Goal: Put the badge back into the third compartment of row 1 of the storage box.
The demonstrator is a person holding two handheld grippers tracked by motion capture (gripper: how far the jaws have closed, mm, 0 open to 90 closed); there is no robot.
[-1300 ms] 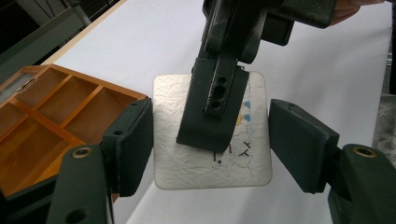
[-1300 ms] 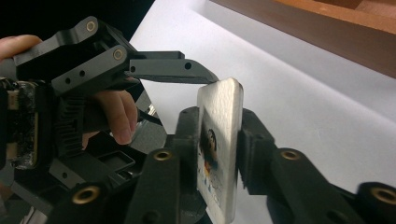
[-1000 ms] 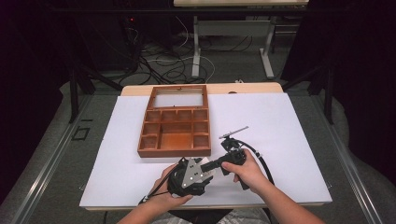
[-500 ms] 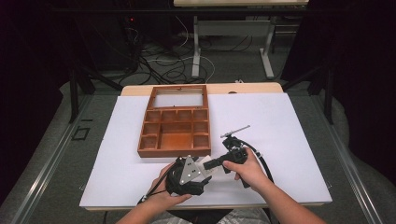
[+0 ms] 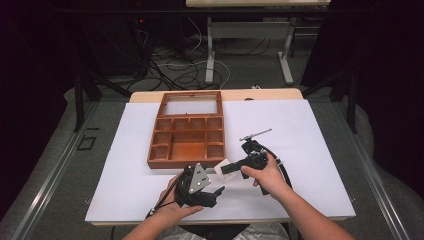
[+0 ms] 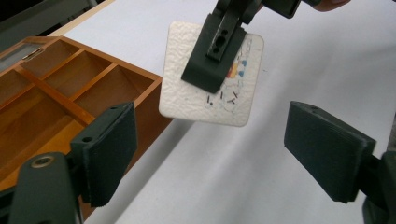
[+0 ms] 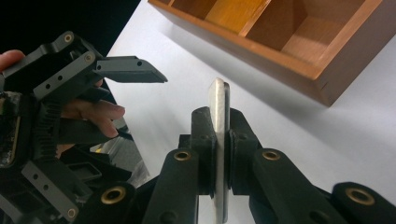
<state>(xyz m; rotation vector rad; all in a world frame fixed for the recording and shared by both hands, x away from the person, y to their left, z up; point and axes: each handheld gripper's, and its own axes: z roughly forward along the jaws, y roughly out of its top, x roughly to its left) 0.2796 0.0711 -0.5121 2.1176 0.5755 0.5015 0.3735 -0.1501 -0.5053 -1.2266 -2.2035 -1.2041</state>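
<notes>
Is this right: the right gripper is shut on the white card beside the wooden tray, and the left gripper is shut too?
Not quite. The left gripper is open, its jaws wide apart in the left gripper view. The rest holds: the right gripper is shut on the white card beside the wooden tray.

Wooden tray (image 5: 187,137) on white table (image 5: 310,145)

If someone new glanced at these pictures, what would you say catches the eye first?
Probably the small white card pinched in the right gripper, held above the white table cover just off the near right corner of the wooden tray. Next, the left gripper stands open close beside the card, its pads on either side and not touching it. The tray's compartments look empty, as far as they show.
</notes>
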